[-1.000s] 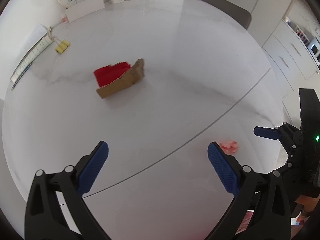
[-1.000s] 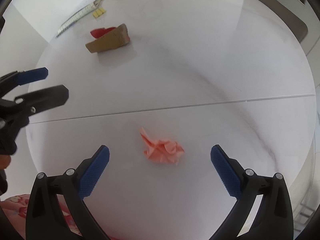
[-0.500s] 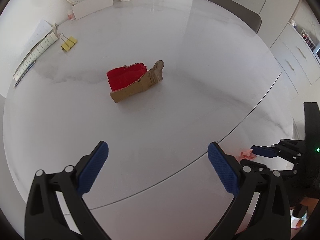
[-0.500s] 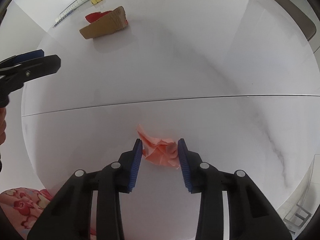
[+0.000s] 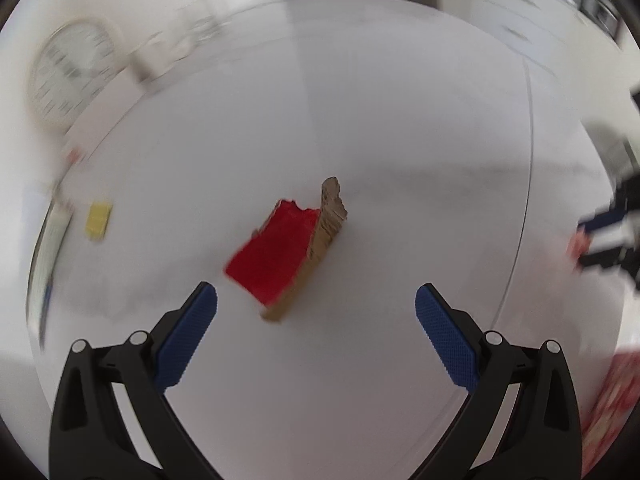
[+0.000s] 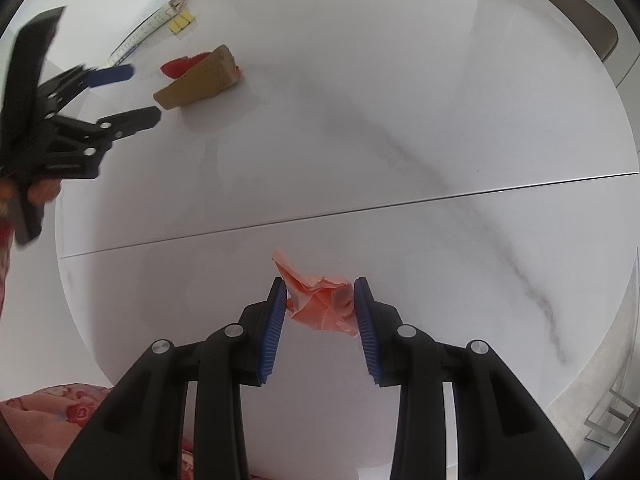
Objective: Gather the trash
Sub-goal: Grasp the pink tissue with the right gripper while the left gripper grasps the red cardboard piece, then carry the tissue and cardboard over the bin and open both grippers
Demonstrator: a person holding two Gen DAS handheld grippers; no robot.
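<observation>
On the left, the left gripper (image 5: 316, 304) hangs over the white marble table (image 5: 400, 120) with its 2 blue pads (image 5: 186, 334) spread wide and nothing between them. It points down at a torn cardboard piece with a red side (image 5: 290, 248), which lies flat on the table just past the pads. I think the pads are open so they can go around that piece next. Farther left, by the table edge, sits a yellow binder clip (image 5: 98, 220), and a round clock (image 5: 68, 76) leans against the wall.

On the right, the right gripper (image 6: 320, 324) is low over the table near its front edge. Its 2 pads are pulled in close and squeeze a crumpled pink paper (image 6: 320, 300) from both sides. The paper seems to rest on the table, not yet lifted. No trash bin is in sight.
</observation>
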